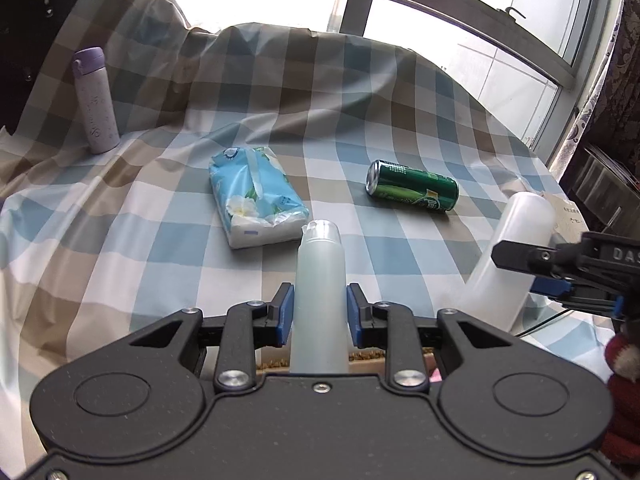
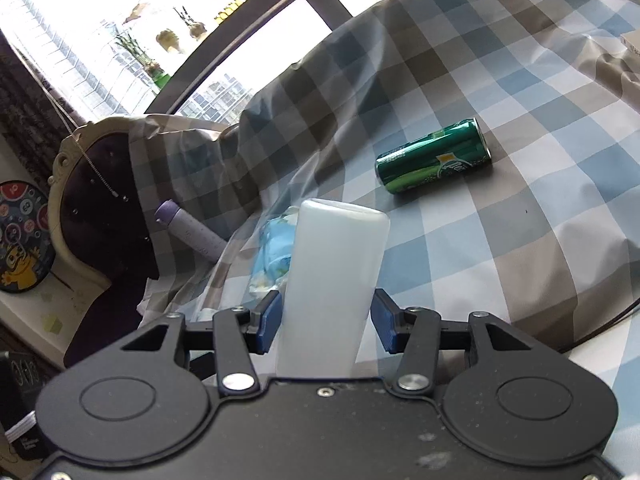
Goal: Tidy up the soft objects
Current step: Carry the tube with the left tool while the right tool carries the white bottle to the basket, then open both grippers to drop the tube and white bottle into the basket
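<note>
My left gripper [image 1: 320, 300] is shut on a slim translucent white squeeze bottle [image 1: 318, 280], whose capped end points away from me above the checked cloth [image 1: 180, 264]. My right gripper [image 2: 326, 312] is shut on a wider translucent white bottle [image 2: 336, 264]. That bottle [image 1: 508, 256] and the right gripper [image 1: 532, 276] also show at the right edge of the left wrist view. A blue and white soft tissue pack [image 1: 258, 196] lies flat on the cloth ahead. In the right wrist view the tissue pack [image 2: 274, 252] is partly hidden behind the held bottle.
A green drink can [image 1: 412, 186] [image 2: 434, 156] lies on its side to the right of the tissue pack. A purple-capped flask [image 1: 96, 100] [image 2: 192, 232] stands at the far left by a dark chair [image 2: 108, 208]. A window [image 1: 460, 20] runs behind the table.
</note>
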The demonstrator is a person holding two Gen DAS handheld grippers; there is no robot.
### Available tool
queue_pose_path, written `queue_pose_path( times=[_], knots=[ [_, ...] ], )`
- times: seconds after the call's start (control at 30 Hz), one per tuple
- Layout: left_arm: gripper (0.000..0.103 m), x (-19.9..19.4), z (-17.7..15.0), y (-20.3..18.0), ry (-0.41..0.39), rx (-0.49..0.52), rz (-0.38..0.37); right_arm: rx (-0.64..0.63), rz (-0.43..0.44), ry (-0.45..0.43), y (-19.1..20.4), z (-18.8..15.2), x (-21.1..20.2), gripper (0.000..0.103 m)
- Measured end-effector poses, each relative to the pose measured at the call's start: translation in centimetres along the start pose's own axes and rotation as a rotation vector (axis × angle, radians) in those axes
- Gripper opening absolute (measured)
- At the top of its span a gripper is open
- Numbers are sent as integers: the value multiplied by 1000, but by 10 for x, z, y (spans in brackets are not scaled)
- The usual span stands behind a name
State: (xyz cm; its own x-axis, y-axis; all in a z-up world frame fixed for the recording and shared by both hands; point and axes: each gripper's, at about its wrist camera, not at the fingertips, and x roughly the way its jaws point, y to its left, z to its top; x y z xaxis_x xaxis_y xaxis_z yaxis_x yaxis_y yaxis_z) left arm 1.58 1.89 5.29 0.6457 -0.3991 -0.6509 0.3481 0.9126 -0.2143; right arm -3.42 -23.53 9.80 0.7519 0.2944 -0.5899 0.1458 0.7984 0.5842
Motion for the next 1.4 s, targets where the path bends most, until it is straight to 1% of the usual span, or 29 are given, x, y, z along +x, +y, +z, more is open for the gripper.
queue_pose_path(
  times=[0.17, 0.27, 0.47, 0.63, 0.77, 0.9, 1.0, 1.1, 1.2, 1.27, 1.33, 1.4],
  knots=[
    [27, -9, -17, -1, 22, -20, -1, -52, -2, 27, 23, -24, -30, 48],
    [27, -12, -26, -1, 42, -29, 1, -82, -7, 55, 32, -41, -39, 48],
    [27, -14, -42, -2, 83, -32, 34, -176, -111, 113, 47, -75, -44, 48],
    [27, -15, -49, -1, 93, -41, 37, -205, -156, 169, 49, -93, -34, 48],
    [27, -13, -51, -2, 93, -37, 52, -226, -172, 166, 53, -98, -28, 50],
    [30, -11, -52, -1, 96, -39, 66, -218, -167, 151, 54, -95, -28, 53],
    [30, -12, -52, 0, 97, -41, 73, -214, -180, 141, 52, -93, -30, 53],
    [36, -14, -54, -2, 93, -36, 89, -220, -204, 127, 51, -94, -34, 54],
    [36, -19, -55, -7, 88, -19, 112, -221, -217, 124, 50, -95, -36, 55],
    [39, -22, -55, -10, 81, -2, 136, -228, -229, 122, 49, -98, -39, 56],
    [46, -26, -55, -13, 72, 8, 162, -239, -238, 119, 49, -101, -42, 58],
    [49, -30, -56, -16, 63, 16, 182, -245, -245, 118, 48, -104, -45, 59]
  ],
)
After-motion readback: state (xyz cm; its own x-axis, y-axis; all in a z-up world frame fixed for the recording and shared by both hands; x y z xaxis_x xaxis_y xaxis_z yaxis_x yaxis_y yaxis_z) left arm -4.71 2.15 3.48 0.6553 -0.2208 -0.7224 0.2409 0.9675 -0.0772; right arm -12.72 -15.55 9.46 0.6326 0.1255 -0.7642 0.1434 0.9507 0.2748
